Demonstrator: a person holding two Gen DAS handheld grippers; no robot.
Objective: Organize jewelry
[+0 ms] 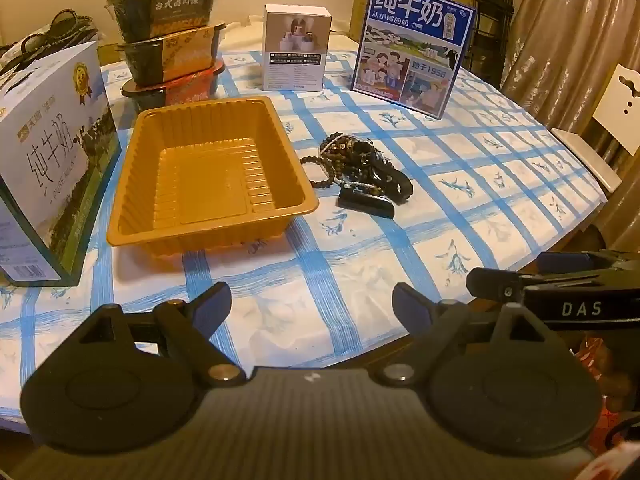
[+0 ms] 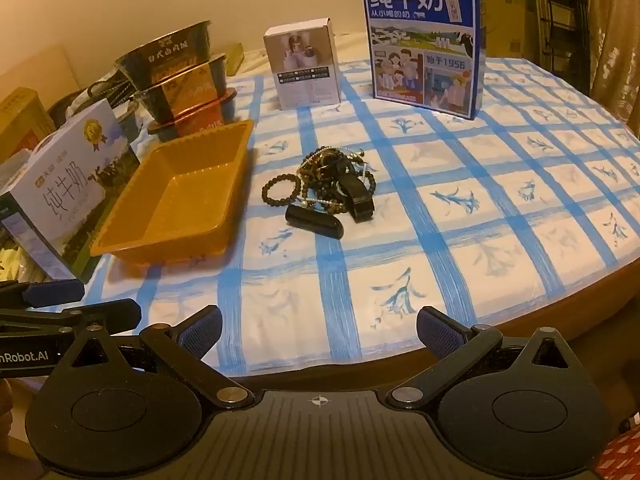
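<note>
Hovering low over the checked surface [image 1: 360, 264], the left gripper [image 1: 312, 304] held its jaws wide apart and empty; the right gripper [image 2: 319, 330] likewise, gripping nothing; the jewelry pile [image 1: 360, 168] lay at centre frame, just right of the empty orange tray [image 1: 208, 172]; a blue milk carton [image 2: 424, 40] stood upper right.

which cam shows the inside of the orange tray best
The left wrist view: it looks down into the orange tray, showing its ribbed floor and all four walls, with nothing inside. The right wrist view sees the tray at a slant from the side, so its near wall hides part of the floor.
</note>
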